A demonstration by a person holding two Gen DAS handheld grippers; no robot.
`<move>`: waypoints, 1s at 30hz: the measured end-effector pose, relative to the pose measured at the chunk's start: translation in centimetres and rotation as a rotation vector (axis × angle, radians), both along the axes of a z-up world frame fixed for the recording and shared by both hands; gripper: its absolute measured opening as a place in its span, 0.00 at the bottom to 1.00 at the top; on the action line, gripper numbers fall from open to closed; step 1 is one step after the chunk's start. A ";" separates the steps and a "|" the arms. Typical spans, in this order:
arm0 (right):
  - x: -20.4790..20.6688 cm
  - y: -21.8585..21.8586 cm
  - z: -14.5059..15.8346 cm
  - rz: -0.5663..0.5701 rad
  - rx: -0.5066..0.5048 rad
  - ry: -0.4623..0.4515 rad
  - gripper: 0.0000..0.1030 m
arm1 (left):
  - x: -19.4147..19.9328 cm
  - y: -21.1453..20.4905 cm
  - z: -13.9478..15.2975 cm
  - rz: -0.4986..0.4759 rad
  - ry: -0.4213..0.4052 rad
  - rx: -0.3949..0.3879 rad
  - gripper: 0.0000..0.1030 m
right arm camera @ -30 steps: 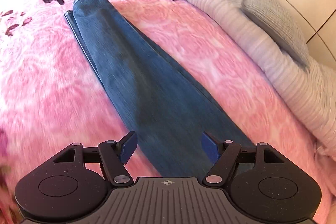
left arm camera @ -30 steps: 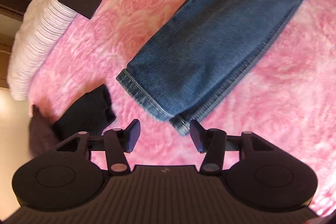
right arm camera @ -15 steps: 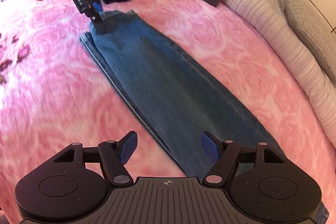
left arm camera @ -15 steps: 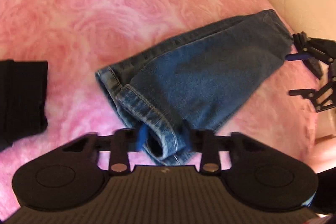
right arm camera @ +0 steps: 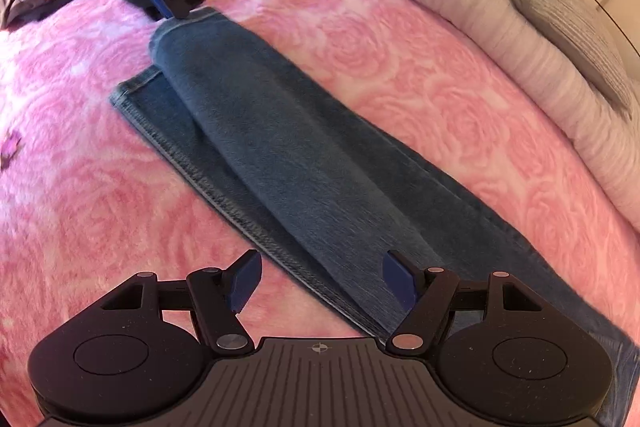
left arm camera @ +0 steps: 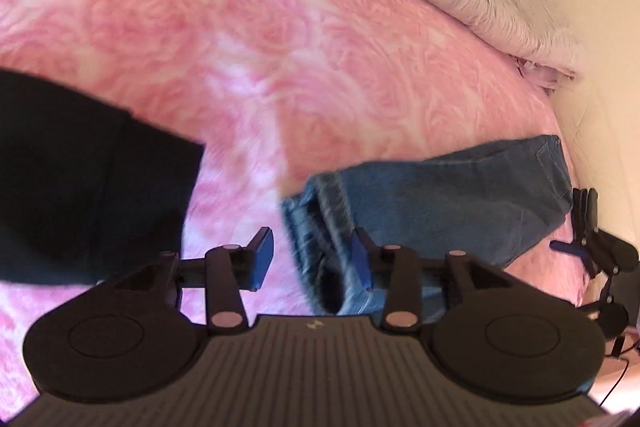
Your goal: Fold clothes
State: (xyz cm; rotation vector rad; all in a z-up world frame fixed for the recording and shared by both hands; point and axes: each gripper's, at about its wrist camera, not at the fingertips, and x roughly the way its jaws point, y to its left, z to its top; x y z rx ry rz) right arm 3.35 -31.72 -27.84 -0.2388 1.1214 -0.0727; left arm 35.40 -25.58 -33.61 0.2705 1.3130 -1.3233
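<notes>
Your left gripper [left arm camera: 310,261] has its fingers spread, with the hem of the jeans [right arm camera: 304,163] at its right finger; whether it grips the denim is unclear from the blur. The jeans lie lengthwise on the pink rose blanket [right arm camera: 420,75], the top leg lifted at 11 o'clock in your right wrist view. Your right gripper [right arm camera: 320,281] hovers wide open above the waist end. A black garment [left arm camera: 80,183] lies at 9 o'clock of the left gripper.
</notes>
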 end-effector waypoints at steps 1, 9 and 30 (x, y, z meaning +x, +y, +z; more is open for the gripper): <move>0.0 0.5 -0.4 0.022 -0.014 -0.002 0.68 | -0.7 0.5 0.2 -0.034 -0.017 -0.018 0.35; 3.2 2.7 -3.5 0.143 -0.025 -0.035 0.68 | -7.6 0.6 -0.8 -0.409 -0.259 -0.152 0.36; -5.1 -2.5 -7.3 0.041 -0.357 0.016 0.68 | -2.6 -1.6 -1.1 -0.113 0.224 0.204 0.00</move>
